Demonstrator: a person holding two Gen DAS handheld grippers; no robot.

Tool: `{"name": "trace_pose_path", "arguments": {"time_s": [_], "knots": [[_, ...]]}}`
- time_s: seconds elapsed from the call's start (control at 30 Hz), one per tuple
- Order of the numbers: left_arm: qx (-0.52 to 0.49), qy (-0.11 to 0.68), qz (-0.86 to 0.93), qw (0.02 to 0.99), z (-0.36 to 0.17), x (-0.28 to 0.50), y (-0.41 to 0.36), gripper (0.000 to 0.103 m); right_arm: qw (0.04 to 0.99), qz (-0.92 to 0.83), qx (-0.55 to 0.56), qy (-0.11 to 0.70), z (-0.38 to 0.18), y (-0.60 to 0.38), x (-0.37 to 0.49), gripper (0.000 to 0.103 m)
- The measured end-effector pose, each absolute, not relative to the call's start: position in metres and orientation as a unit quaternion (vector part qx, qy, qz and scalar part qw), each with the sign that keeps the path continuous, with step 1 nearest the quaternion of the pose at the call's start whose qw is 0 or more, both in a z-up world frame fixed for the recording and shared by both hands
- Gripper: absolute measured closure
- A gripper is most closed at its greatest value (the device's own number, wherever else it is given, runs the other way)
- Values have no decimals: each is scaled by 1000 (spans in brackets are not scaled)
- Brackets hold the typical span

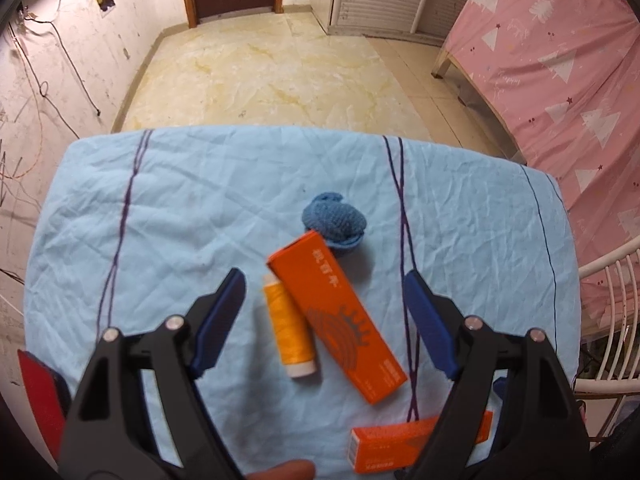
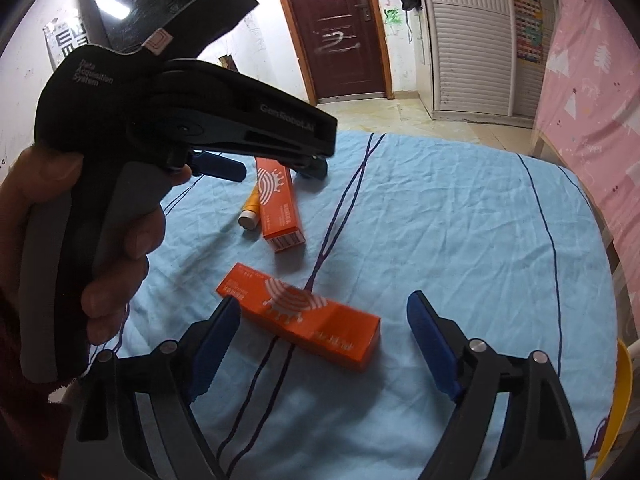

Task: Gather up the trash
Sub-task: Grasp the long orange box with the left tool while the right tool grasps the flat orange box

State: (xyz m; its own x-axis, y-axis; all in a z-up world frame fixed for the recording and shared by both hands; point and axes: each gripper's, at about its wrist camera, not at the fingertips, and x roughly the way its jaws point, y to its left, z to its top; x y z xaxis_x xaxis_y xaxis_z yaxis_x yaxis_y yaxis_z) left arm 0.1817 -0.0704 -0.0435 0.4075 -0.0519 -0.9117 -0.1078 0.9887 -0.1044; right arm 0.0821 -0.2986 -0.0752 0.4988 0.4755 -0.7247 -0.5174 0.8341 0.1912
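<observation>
From the left wrist view, the left gripper (image 1: 324, 286) hangs over a light blue tablecloth (image 1: 180, 208) crossed by thin dark lines. Its jaws stand apart and grip nothing. Between the blue fingers, lower on the cloth, lie an orange carton (image 1: 338, 322) with a white and dark sunburst pattern and print on one face, set at a slant, and a spool of yellow-orange thread (image 1: 289, 326) with a pale end cap, lying just beside the carton's left edge. A rolled blue knitted cloth (image 1: 336, 224) touches the carton's far end. A second orange carton (image 1: 394, 444) lies nearer the camera, partly behind the right finger. Only this view shows the knitted cloth and a white wire rack (image 1: 608, 280) at the right edge.

From the right wrist view, the right gripper (image 2: 324, 314) is likewise released, its pads clear of everything. The second orange carton (image 2: 298, 316) lies crosswise on the cloth between the fingers, nearer the left one, untouched, showing the same white sunburst. Further off, the first carton (image 2: 278, 204) and the spool (image 2: 252, 210) lie side by side beneath the left gripper (image 2: 276, 168), which a hand (image 2: 100, 236) grips by its grey handle. Only here do the hand, a yellow rim (image 2: 622, 396) at the right edge and a dark screen on the wall (image 2: 120, 12) show.
</observation>
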Motion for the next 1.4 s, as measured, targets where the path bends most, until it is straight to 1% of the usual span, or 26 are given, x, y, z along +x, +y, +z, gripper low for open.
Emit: {"name": "trace_pose_path", "arguments": {"time_s": [0.07, 0.1, 0.27, 0.3, 0.33, 0.6, 0.63, 0.67, 0.7, 0.73, 0.77, 0.8, 0.83, 0.87, 0.97, 1.13, 1.4], "knots": [[-72, 550, 15, 832, -48, 185, -70, 39, 860, 297, -26, 413, -76, -298, 88, 23], [-72, 553, 15, 830, -50, 186, -70, 45, 858, 302, -29, 415, -77, -296, 89, 23], [-67, 550, 8, 832, -49, 184, -68, 69, 844, 328, -50, 421, -80, -288, 89, 23], [-68, 549, 4, 833, -48, 183, -67, 73, 843, 331, -55, 421, -80, -286, 88, 23], [-67, 547, 1, 834, -46, 183, -68, 75, 842, 332, -58, 421, -81, -285, 88, 23], [-59, 540, -31, 839, -34, 171, -72, 76, 837, 335, -97, 422, -84, -271, 78, 24], [-60, 539, -33, 840, -32, 169, -72, 76, 837, 333, -99, 423, -84, -271, 78, 29], [-61, 536, -36, 841, -29, 166, -73, 76, 839, 327, -106, 421, -83, -272, 79, 37], [-62, 534, -38, 842, -27, 165, -73, 76, 841, 321, -109, 421, -83, -272, 80, 42], [-63, 530, -40, 845, -23, 161, -72, 76, 841, 318, -108, 424, -83, -273, 80, 49], [-63, 528, -41, 846, -21, 159, -72, 76, 841, 318, -106, 425, -82, -275, 81, 58], [-64, 523, -42, 849, -16, 156, -71, 76, 842, 310, -111, 426, -82, -276, 82, 63], [-65, 520, -44, 850, -13, 154, -70, 76, 844, 305, -116, 426, -82, -277, 81, 70], [-65, 517, -45, 852, -10, 152, -70, 76, 845, 300, -119, 426, -82, -278, 81, 76], [-65, 505, -49, 859, 0, 143, -68, 76, 848, 295, -113, 425, -81, -280, 79, 82], [-64, 491, -55, 867, 14, 133, -68, 76, 856, 296, -82, 416, -74, -291, 76, 87], [-60, 476, -62, 875, 26, 119, -79, 75, 883, 270, -30, 383, -49, -333, 69, 87]]}}
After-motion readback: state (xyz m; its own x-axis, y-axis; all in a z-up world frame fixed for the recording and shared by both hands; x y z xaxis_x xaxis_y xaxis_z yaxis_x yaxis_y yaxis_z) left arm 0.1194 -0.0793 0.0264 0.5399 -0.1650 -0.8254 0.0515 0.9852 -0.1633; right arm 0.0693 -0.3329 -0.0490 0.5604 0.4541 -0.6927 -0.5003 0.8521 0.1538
